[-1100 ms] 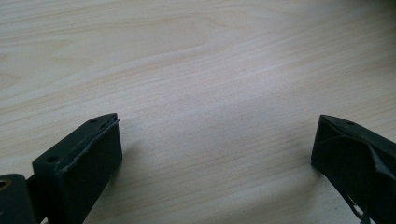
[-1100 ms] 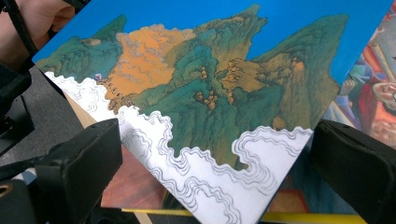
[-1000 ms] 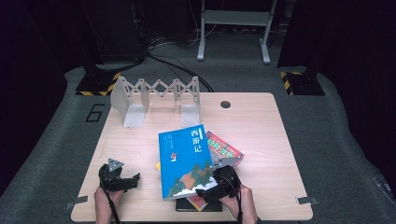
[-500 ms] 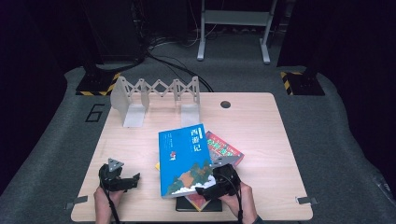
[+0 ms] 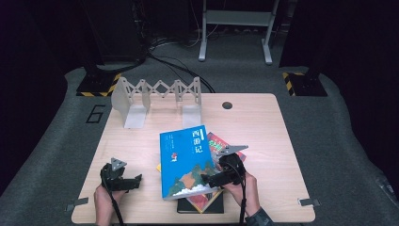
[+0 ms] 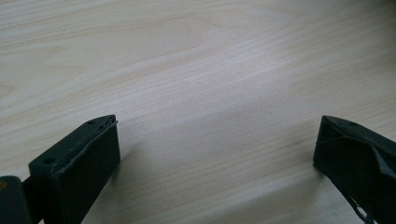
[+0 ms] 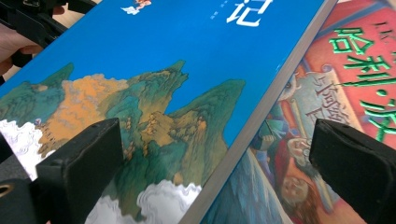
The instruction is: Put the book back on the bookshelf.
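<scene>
- Table (image 5: 263, 122): a stack of books lies at the near centre; a white folding book rack (image 5: 157, 96) stands at the far left edge.
- Blue book (image 5: 188, 160) rests on top of the stack, over the red book (image 5: 221, 143); its long edge is seen between the right gripper (image 5: 211, 178) jaws in the right gripper view.
- Right gripper jaws are spread, nothing pinched. One jaw should be slid under the blue cover edge, the other kept on top, then closed squarely.
- Left gripper (image 5: 134, 181) is spread wide over bare wood, well apart from the books.
- Versus half a second ago: little changed; books unmoved.
</scene>
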`<state>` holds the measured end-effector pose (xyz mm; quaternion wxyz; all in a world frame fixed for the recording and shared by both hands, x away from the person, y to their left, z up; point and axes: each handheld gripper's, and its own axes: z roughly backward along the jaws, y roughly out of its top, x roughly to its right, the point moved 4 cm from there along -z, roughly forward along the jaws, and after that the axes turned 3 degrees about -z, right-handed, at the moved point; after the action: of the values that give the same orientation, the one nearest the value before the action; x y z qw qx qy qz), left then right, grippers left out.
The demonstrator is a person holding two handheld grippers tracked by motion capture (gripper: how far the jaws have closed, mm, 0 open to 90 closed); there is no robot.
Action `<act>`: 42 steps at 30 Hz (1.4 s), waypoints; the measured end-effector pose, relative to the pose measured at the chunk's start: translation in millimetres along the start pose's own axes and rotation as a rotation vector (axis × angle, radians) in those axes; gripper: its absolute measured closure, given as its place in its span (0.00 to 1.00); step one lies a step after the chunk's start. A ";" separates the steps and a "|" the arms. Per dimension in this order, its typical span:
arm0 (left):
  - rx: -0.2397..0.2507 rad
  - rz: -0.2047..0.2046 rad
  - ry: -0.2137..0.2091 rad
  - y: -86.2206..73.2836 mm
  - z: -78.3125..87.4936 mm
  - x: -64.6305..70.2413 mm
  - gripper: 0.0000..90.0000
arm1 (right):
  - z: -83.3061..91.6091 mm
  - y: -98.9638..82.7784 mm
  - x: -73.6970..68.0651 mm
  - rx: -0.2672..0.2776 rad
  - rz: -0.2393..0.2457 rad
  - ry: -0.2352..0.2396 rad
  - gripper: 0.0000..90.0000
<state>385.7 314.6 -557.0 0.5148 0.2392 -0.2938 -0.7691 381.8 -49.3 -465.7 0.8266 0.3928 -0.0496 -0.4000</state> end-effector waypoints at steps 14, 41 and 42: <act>-0.002 -0.044 -0.086 39.6 8.3 7.0 0.00 | -5.5 -5.2 3.4 0.047 -0.010 0.013 0.00; 0.014 -0.016 -0.238 124.4 11.8 33.4 0.00 | -10.9 4.1 0.9 0.000 0.022 0.005 0.00; 0.026 0.025 -0.245 126.1 9.8 36.8 0.00 | -11.1 4.3 0.7 0.000 0.018 0.006 0.00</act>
<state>448.2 244.8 -464.4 0.4816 0.1464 -0.3674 -0.7820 389.4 -41.4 -470.6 0.8304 0.3934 -0.0509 -0.3912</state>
